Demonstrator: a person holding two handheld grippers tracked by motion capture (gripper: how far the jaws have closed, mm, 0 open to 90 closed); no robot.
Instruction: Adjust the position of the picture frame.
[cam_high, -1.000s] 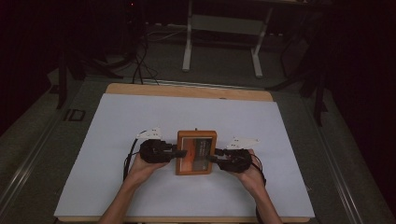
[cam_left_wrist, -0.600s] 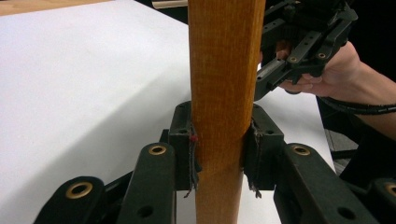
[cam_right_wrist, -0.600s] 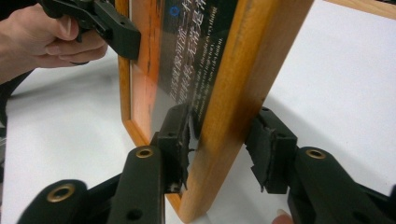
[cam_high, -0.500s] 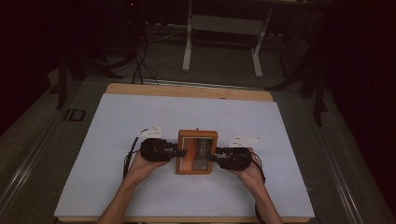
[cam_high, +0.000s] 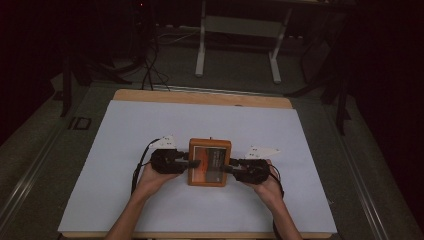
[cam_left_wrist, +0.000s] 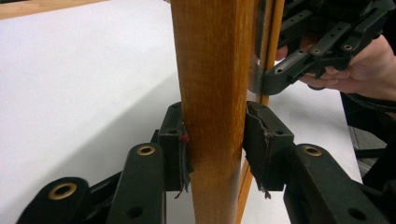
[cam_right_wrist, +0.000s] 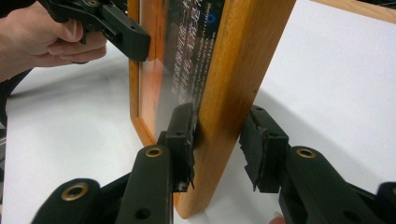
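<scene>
A thick wooden picture frame (cam_high: 209, 162) with a dark and orange print under glass stands on its lower edge on the white table, face toward the person. My left gripper (cam_high: 192, 163) straddles its left side. In the left gripper view its jaws (cam_left_wrist: 215, 144) have just been opening, and the pads sit loosely beside the wood (cam_left_wrist: 212, 70). My right gripper (cam_high: 227, 169) straddles the right side. In the right gripper view its jaws (cam_right_wrist: 217, 144) have just been closing. One pad (cam_right_wrist: 184, 135) rests at the glass face, while the other stands slightly off the frame's back (cam_right_wrist: 229, 60).
A white sheet (cam_high: 125, 150) covers the wooden table, whose far edge (cam_high: 200, 97) shows bare wood. Cables trail from both grippers by the person's hands. Beyond the table, a metal stand (cam_high: 237, 45) and dark cables sit on the floor.
</scene>
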